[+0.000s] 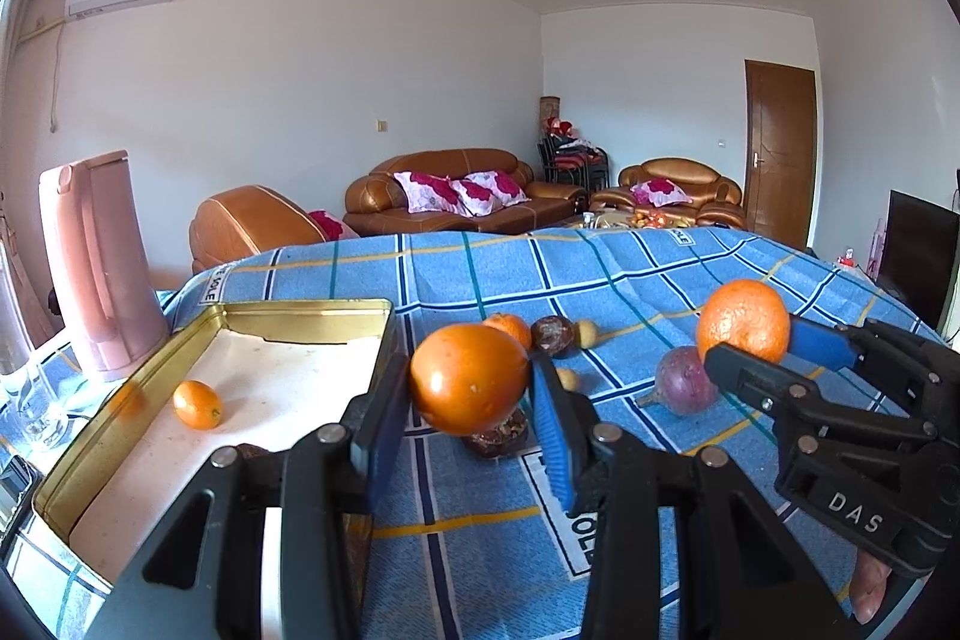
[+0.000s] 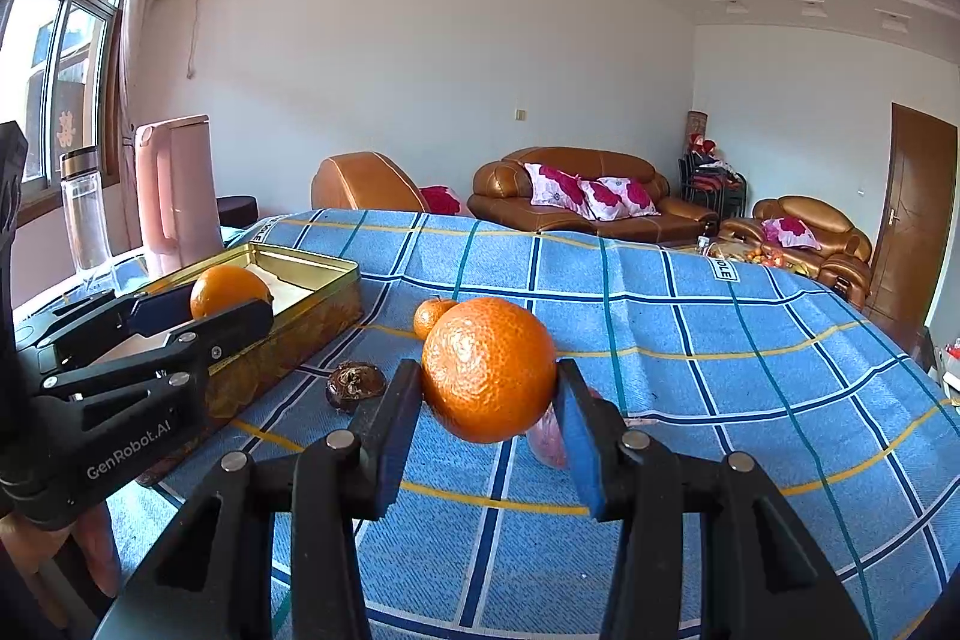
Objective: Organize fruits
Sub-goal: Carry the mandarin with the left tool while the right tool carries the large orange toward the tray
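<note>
My left gripper [image 1: 471, 388] is shut on a smooth orange [image 1: 468, 379] and holds it above the cloth beside the gold tin [image 1: 312, 310]. It also shows in the right wrist view [image 2: 231, 307], over the tin's rim [image 2: 300, 259]. My right gripper [image 2: 489, 379] is shut on a rough-skinned orange [image 2: 489, 367], held above the blue checked cloth; in the left wrist view it [image 1: 750, 334] is at the right. A small orange [image 1: 197, 403] lies in the tin. A tangerine [image 1: 509, 328], dark passion fruits [image 1: 552, 335], a purple fruit [image 1: 684, 379] and small yellow fruits [image 1: 586, 332] lie on the cloth.
A pink kettle [image 1: 99, 268] and a glass [image 1: 36, 400] stand left of the tin. A clear bottle [image 2: 84, 214] stands by the window. A dark fruit [image 2: 354, 385] lies near the tin's side. The table's far edge [image 1: 540, 235] drops toward brown sofas.
</note>
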The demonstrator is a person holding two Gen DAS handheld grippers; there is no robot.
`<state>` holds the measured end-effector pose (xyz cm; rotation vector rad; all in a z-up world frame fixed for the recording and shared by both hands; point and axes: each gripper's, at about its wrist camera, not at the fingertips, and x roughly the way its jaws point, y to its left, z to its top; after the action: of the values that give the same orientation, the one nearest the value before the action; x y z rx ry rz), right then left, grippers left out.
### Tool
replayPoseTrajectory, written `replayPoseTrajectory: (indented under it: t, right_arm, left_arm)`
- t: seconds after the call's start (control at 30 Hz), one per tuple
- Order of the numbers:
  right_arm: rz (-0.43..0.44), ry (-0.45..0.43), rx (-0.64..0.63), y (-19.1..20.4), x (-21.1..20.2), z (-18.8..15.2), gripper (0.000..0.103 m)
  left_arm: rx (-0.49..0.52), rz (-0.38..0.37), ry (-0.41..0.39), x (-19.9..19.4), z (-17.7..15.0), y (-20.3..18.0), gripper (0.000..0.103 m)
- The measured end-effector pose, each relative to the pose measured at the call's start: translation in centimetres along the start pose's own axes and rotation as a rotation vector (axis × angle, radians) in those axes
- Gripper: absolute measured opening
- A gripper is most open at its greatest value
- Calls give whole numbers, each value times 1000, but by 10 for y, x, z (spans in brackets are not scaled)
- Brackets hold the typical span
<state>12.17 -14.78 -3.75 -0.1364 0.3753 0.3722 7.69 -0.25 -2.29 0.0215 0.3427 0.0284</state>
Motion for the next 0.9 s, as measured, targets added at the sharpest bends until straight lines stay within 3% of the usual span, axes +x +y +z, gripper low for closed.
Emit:
replayPoseTrajectory:
  t: [0.9]
  right_arm:
    - [0, -81, -16, 3, -17, -2, 47]
  left_arm:
    - [10, 42, -68, -17, -1, 4, 42]
